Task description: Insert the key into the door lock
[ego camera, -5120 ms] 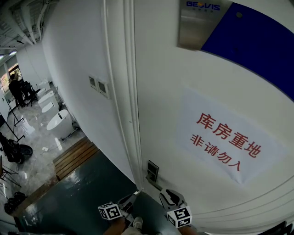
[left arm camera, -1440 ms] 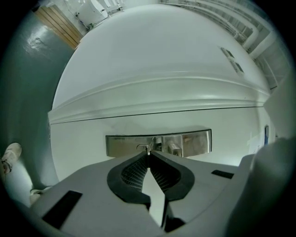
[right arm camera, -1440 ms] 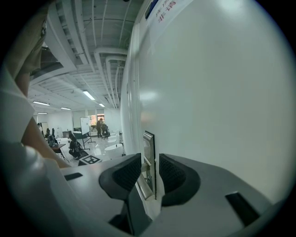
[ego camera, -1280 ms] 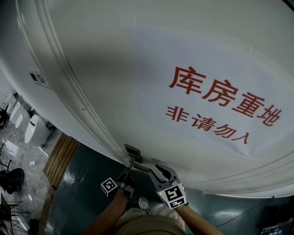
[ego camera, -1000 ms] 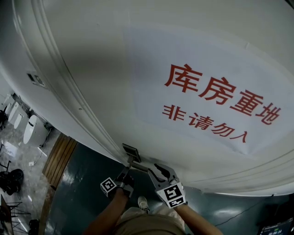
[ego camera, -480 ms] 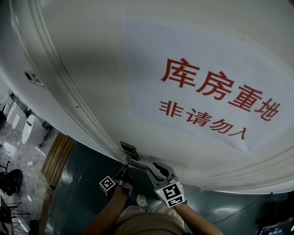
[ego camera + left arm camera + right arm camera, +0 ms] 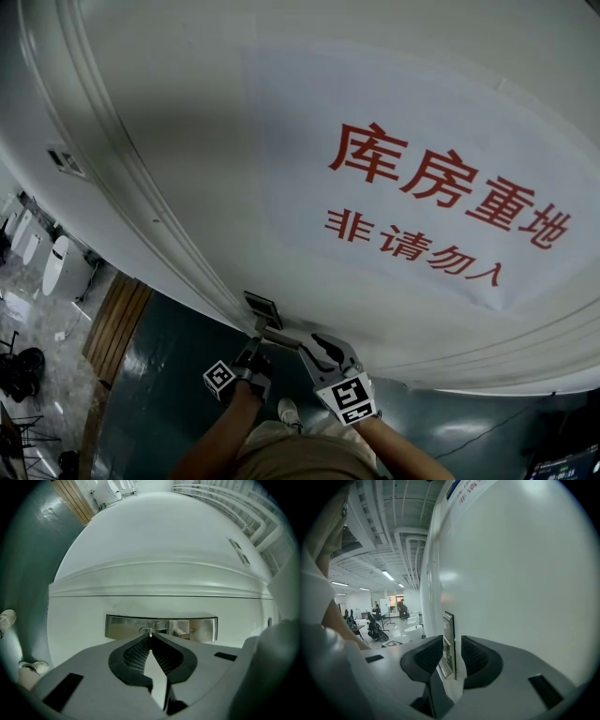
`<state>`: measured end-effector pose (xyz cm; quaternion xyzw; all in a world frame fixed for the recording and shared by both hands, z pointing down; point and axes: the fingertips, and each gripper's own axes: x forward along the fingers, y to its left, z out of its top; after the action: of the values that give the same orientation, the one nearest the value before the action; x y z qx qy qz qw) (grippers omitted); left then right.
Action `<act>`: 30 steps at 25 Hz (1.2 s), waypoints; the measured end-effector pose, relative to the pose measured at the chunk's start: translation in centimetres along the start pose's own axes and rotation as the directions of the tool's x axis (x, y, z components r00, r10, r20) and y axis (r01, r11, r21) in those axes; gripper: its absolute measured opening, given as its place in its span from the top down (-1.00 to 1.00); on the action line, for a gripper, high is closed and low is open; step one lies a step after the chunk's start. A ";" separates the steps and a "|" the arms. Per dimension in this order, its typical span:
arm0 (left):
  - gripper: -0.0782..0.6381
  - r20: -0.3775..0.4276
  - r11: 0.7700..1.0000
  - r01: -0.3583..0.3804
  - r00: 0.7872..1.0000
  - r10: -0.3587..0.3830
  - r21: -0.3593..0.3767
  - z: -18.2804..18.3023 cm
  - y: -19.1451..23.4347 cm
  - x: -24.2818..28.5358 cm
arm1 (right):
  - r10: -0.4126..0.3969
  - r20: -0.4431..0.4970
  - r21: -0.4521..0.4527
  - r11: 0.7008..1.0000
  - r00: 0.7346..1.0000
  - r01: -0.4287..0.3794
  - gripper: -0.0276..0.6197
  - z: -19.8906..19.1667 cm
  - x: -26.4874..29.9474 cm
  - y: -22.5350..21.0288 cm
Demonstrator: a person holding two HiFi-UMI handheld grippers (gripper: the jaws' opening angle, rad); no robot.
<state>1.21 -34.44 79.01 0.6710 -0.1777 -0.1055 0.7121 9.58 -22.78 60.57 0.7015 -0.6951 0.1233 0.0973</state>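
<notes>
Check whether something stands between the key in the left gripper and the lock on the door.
Nothing visible does: the left gripper holds the key with its tip at the keyhole in the lock plate.

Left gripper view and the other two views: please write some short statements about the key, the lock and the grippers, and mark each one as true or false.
1. The left gripper is shut on the key. True.
2. The key points at the lock plate. True.
3. The right gripper is shut. False: its jaws stand apart.
4. The sign has blue writing. False: the writing is red.
</notes>
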 end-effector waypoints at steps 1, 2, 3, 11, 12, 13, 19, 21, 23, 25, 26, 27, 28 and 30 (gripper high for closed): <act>0.69 0.001 1.000 -0.001 1.000 0.001 -0.007 -0.1 -0.1 0.0 | 0.000 -0.001 0.000 1.000 1.000 0.000 0.53 0.0 0.0 0.0; 0.69 0.004 1.000 -0.001 1.000 0.001 -0.012 -0.1 -0.1 0.0 | -0.001 -0.002 0.000 1.000 1.000 0.001 0.53 0.0 0.0 0.0; 0.69 0.007 1.000 0.000 1.000 0.000 -0.015 -0.2 -0.1 0.0 | -0.001 -0.003 -0.001 1.000 1.000 0.001 0.53 -0.1 0.0 0.0; 0.69 0.010 1.000 -0.002 1.000 0.002 0.023 -0.3 0.2 0.1 | 0.008 -0.017 -0.009 1.000 1.000 -0.008 0.53 -0.2 0.2 0.3; 0.69 0.014 1.000 0.001 1.000 -0.001 0.020 -0.3 0.2 0.1 | 0.011 -0.015 -0.011 1.000 1.000 -0.011 0.53 -0.2 0.2 0.4; 0.69 0.018 1.000 0.003 1.000 -0.003 0.013 -0.3 0.2 0.1 | 0.013 -0.015 -0.013 1.000 1.000 -0.013 0.53 -0.2 0.2 0.5; 0.69 -0.005 0.999 0.008 1.000 -0.007 0.046 -0.1 0.8 0.4 | 0.022 -0.036 -0.019 1.000 0.999 -0.022 0.53 -0.5 0.2 0.7; 0.69 -0.012 0.999 0.003 1.000 -0.003 0.050 -0.2 0.9 0.4 | 0.023 -0.036 -0.023 0.999 0.999 -0.024 0.53 -0.4 0.3 0.8; 0.69 -0.008 0.999 0.006 1.000 -0.006 0.036 -0.2 1.0 0.3 | 0.024 -0.028 -0.026 0.999 0.999 -0.025 0.53 -0.2 0.4 0.9; 0.69 -0.005 1.000 0.015 1.000 -0.014 0.019 -0.2 0.6 0.3 | 0.024 -0.027 -0.028 0.999 0.999 -0.025 0.53 -0.1 0.5 0.9; 0.69 -0.003 1.000 0.021 1.000 -0.021 0.010 -0.3 0.4 0.3 | 0.023 -0.028 -0.029 0.999 0.999 -0.024 0.53 -0.1 0.5 0.9; 0.69 0.001 1.000 0.028 1.000 -0.028 0.001 -0.3 0.3 0.3 | 0.022 -0.030 -0.031 0.999 0.999 -0.023 0.53 -0.2 0.4 0.8; 0.69 0.004 0.999 0.032 0.999 -0.032 -0.006 -0.3 0.2 0.3 | 0.021 -0.032 -0.032 0.999 0.999 -0.022 0.53 -0.2 0.4 0.8; 0.69 0.006 0.999 0.039 0.999 -0.039 -0.012 -0.3 0.3 0.3 | 0.019 -0.034 -0.034 0.999 0.999 -0.020 0.53 -0.2 0.4 0.7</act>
<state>1.58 -34.26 79.29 0.6698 -0.1663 -0.1223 0.7133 8.88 -23.15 60.85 0.6908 -0.7022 0.1241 0.1199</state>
